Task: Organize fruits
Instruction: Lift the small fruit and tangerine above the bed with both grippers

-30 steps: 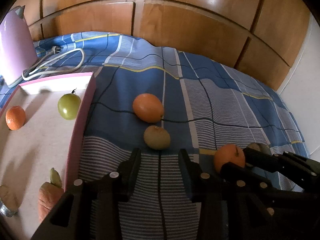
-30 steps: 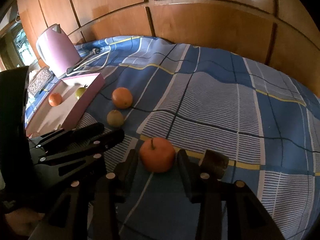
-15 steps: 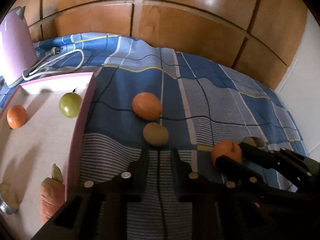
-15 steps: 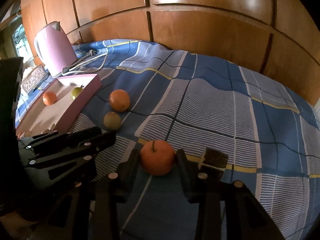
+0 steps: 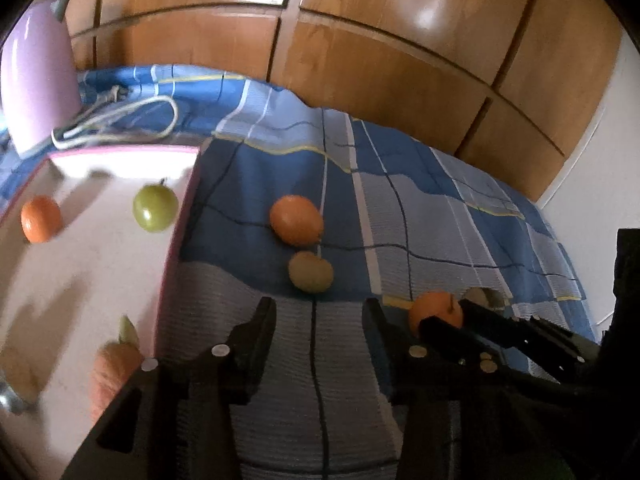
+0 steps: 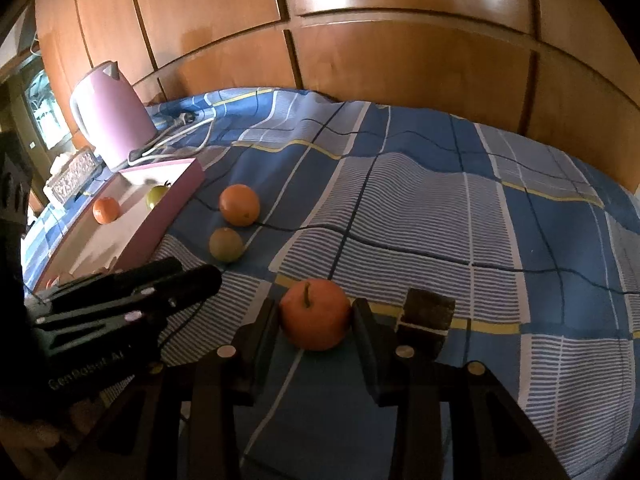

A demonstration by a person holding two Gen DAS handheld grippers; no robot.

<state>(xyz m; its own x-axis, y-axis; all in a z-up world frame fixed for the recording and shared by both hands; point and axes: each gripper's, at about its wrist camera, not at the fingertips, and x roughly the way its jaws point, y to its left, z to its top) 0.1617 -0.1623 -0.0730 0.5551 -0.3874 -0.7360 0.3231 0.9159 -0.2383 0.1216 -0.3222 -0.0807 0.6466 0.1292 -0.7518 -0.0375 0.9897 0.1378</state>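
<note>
Fruits: sort is partway, my read. Tray (image 5: pixel 176 248) (pink rim, white floor) sits on blue plaid cloth (image 6: pixel 440 208), left side, w/ kettle (image 6: pixel 108 116) + cord behind it. Inside tray: small orange (image 5: pixel 41 219), green apple (image 5: pixel 155 208), plus a pale orange-ish item near the front edge, too blurred to ID. So approx 2–3 pcs done.

Left outside on cloth: big orange (image 5: pixel 296 220), yellow-green fruit (image 5: pixel 311 272) touching or just beside it, both near tray's right wall. Third: stemmed orange fruit (image 6: pixel 315 314), further right, next to a dark brown block (image 6: pixel 426 316).

Right gripper (image 6: pixel 315 320): jaws clamped on the stemmed fruit, pads against both sides; fruit looks to be on the cloth, not lifted yet. Left gripper (image 5: pixel 318 320): jaws have just been opening, now apart, nothing between them, aimed at cloth just short of the yellow-green fruit.

Remaining: 3 pcs to tray. Likely next: lift stemmed fruit, left takes yellow-green one.
</note>
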